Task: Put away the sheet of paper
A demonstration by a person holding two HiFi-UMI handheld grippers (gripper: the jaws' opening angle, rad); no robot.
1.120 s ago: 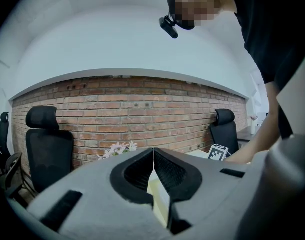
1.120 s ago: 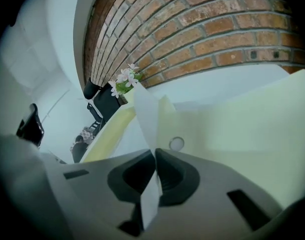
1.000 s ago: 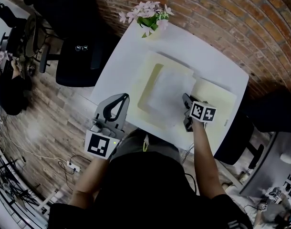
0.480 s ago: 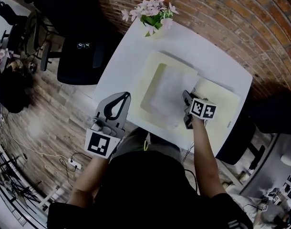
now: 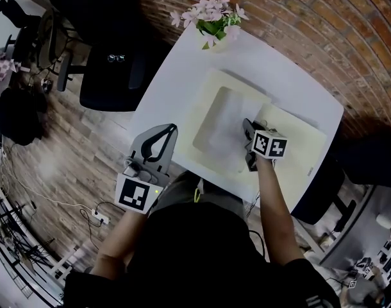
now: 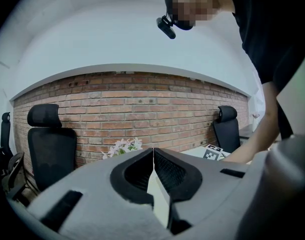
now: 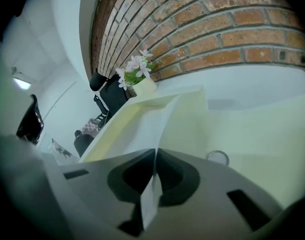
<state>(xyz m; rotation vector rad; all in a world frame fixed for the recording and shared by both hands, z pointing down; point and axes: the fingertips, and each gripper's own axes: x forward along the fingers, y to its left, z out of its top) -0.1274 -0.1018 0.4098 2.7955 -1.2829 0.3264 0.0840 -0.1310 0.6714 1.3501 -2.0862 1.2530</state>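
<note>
The white sheet of paper [image 5: 222, 122] lies over the left half of an open cream folder [image 5: 194, 111] on the white table [image 5: 272, 63]. My right gripper [image 5: 248, 128] is shut on the sheet's right edge, near the folder's fold. In the right gripper view the sheet [image 7: 142, 126] runs up and away from the closed right gripper [image 7: 155, 151], slightly lifted over the folder [image 7: 192, 119]. My left gripper [image 5: 171, 129] hovers at the table's near left edge, shut with nothing in it. The left gripper view shows the left gripper [image 6: 153, 151] closed and empty.
A pot of pink flowers [image 5: 215, 19] stands at the table's far corner. Black office chairs [image 5: 112, 69] stand to the left, another to the right [image 5: 320, 194]. A brick wall [image 5: 298, 18] runs behind the table. A small ring [image 7: 217, 157] shows on the folder's right half [image 5: 298, 147].
My right gripper has drawn the sheet's edge slightly left over the folder, and the sheet looks narrower. The left gripper has stayed where it was.
</note>
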